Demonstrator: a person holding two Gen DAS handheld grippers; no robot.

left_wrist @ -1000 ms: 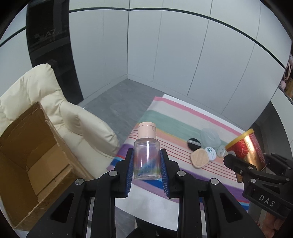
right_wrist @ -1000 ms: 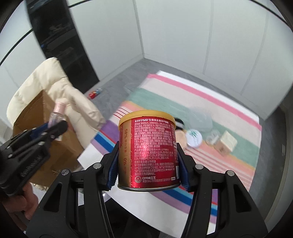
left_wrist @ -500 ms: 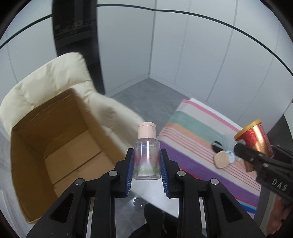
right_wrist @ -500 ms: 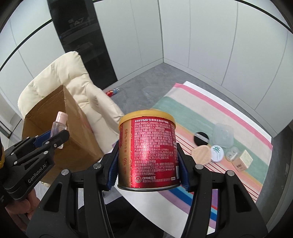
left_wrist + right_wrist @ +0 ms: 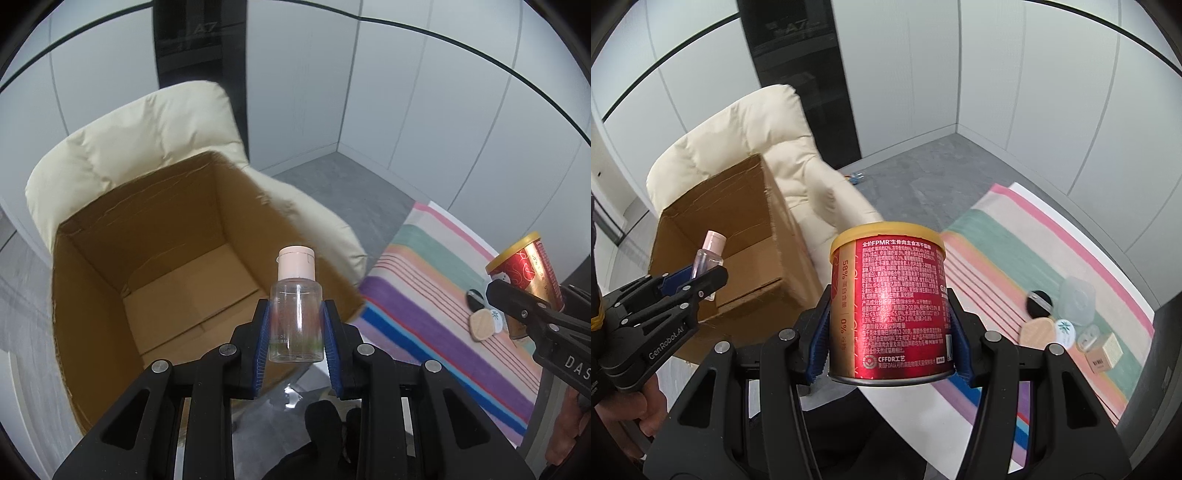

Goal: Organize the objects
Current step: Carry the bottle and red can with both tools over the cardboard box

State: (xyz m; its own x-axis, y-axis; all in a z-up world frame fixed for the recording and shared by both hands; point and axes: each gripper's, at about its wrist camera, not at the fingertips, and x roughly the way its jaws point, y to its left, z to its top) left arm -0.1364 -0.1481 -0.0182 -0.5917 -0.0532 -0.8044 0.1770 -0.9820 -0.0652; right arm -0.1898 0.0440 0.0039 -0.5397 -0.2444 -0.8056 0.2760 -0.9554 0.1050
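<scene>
Both swung toward cardboard box (image 5: 177,280) | left hand-held gripper (image 5: 295,332) clamps bottle (image 5: 295,317) | right hand-held gripper (image 5: 890,325) clamps can (image 5: 890,302) | striped cloth (image 5: 1052,258)

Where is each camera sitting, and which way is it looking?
Left wrist view: sits on the left gripper, looking along its fingers at the clear bottle it grips and down into the cardboard box on the cream chair; a gloved hand shows below.
Right wrist view: sits on the right gripper, looking at the red can it grips, with the striped cloth beyond; fingers of the left hand show at the left edge.
Both views share the box, chair, cloth, bottle, can and each other's gripper.
</scene>
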